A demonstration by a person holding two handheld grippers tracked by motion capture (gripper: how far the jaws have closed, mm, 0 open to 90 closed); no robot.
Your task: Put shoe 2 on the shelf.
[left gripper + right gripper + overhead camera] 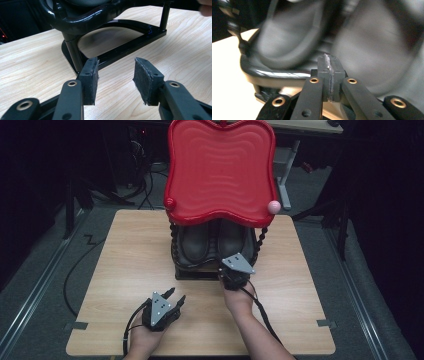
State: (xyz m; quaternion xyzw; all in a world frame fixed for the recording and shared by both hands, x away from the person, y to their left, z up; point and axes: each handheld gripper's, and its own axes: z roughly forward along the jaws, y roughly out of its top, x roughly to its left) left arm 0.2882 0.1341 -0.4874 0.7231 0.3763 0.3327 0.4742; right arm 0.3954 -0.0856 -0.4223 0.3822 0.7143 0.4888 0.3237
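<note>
Shoes [212, 245], dark and rounded, sat just ahead of the right gripper [231, 270], jaws pressed together; the left gripper [175, 299] gaped empty.

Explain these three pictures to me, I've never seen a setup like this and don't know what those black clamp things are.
A person sits at a wooden table holding a hand-operated two-jaw gripper in each hand. The high view looks down from above. The other two come from cameras riding on the grippers. On the table stands a black rack with a red tray on top and a pair of dark shoes below. The left gripper is open, holding nothing, aimed at the rack's base. The right gripper is shut, empty, close to the shoes.
</note>
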